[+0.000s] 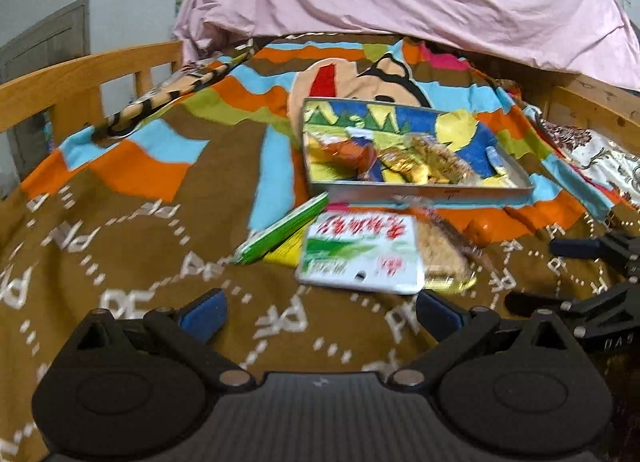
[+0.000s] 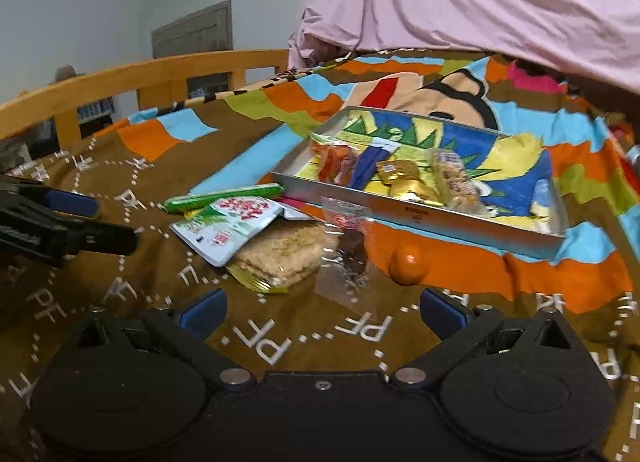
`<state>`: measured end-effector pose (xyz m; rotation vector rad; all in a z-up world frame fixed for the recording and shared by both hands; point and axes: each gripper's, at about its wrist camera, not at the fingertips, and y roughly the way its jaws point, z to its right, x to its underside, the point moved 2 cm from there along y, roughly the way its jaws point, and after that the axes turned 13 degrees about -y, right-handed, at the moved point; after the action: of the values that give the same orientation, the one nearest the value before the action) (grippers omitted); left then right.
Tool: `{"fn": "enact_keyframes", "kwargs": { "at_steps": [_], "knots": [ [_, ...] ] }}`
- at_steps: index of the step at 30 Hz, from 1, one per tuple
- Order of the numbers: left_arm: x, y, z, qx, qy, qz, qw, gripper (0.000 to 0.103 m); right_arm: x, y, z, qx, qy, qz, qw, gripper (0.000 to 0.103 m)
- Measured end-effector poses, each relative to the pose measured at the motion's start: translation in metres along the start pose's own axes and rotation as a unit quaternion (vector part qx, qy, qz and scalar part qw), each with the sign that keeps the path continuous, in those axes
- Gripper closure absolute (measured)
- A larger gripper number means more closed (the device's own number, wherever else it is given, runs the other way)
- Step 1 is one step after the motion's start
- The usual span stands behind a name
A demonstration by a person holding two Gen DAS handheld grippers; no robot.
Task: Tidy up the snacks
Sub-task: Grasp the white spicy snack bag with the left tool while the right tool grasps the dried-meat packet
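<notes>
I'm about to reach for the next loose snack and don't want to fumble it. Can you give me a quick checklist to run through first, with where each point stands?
1. Left claw open and empty: ok.
2. Right claw open and empty: ok.
3. Free space in the metal tray: ok, its right part shows bare bottom.
4. Clear packet reachable by the right claw: ok, it lies just ahead, nothing on top.
5. White pouch free to lift: ok, it lies on top of the cracker pack.
6. Small orange steady on the blanket: cannot tell; it is round and may roll.
</notes>
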<state>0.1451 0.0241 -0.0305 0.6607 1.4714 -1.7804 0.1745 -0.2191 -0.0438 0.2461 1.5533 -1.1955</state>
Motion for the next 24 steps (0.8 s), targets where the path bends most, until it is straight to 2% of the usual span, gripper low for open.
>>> {"fn": "enact_keyframes", "kwargs": {
  "at_steps": [3,8,13,19,24],
  "knots": [
    [-0.009,0.018,0.010,0.019,0.011,-0.009,0.9997,0.000,-0.005,0.010,0.004,-0.016,0.001,-0.004,1.000,0.001],
    [-0.021,0.046,0.024,0.038,0.035,-0.024,0.9984,0.000,-0.010,0.022,0.013,-0.019,0.003,-0.006,1.000,0.001],
    [-0.032,0.075,0.025,0.052,0.036,-0.057,0.9964,0.000,-0.011,0.038,0.029,-0.042,0.037,-0.019,0.998,0.003],
    [-0.042,0.101,0.026,0.058,0.048,-0.095,0.9926,0.000,-0.008,0.059,0.044,-0.062,0.093,-0.039,0.993,0.010],
    [-0.046,0.112,0.025,0.051,0.049,-0.103,0.9921,0.000,-0.008,0.070,0.049,-0.066,0.122,-0.041,0.990,0.014]
  ]
}}
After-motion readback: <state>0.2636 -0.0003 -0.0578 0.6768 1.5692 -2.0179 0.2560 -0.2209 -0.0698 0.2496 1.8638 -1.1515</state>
